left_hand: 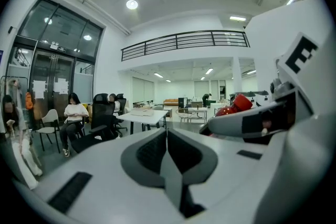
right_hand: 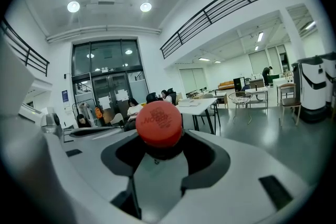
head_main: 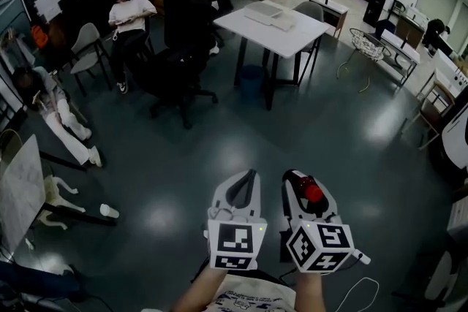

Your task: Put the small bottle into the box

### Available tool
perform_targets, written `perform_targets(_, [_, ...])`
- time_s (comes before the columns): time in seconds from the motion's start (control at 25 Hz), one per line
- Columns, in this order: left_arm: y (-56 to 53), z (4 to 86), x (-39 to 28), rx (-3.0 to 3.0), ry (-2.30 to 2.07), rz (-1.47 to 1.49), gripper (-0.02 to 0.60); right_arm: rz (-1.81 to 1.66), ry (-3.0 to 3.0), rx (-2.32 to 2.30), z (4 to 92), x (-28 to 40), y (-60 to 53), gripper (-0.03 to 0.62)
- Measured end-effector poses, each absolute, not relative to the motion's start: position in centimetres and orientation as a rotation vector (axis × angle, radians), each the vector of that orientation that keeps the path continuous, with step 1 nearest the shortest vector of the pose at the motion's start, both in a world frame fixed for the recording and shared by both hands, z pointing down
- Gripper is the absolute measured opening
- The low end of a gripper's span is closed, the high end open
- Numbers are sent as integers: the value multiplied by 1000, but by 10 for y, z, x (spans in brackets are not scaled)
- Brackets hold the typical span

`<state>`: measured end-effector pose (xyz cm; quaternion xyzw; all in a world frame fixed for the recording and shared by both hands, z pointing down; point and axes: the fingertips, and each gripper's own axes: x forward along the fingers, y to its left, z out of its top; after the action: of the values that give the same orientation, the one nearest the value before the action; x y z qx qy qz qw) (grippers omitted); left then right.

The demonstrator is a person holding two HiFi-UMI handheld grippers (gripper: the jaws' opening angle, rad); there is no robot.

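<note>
A small bottle with a red cap [right_hand: 159, 123] sits clamped between the jaws of my right gripper [right_hand: 160, 157], its cap pointing away from the camera. In the head view the same red cap [head_main: 313, 192] shows at the tip of the right gripper [head_main: 307, 202], held low over the dark floor. My left gripper [head_main: 243, 195] hangs beside it on the left, jaws pressed together with nothing in them [left_hand: 167, 157]. From the left gripper view the red cap [left_hand: 237, 104] appears at the right. No box is in sight.
A white table [head_main: 274, 27] with a flat white item stands ahead across the glossy floor. Black office chairs [head_main: 183, 40] and seated people [head_main: 128, 18] are at the left. A wire basket chair [head_main: 365, 47] is at the right, a paper cup [head_main: 109, 211] on the floor left.
</note>
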<state>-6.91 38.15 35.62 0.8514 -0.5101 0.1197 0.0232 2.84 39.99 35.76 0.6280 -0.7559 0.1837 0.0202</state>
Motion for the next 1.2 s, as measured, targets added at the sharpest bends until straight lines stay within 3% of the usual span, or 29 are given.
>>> perform_targets(1.2, [101,346,-64,2763,-1333,317,20,531,-2209,2109,346,16,137,229])
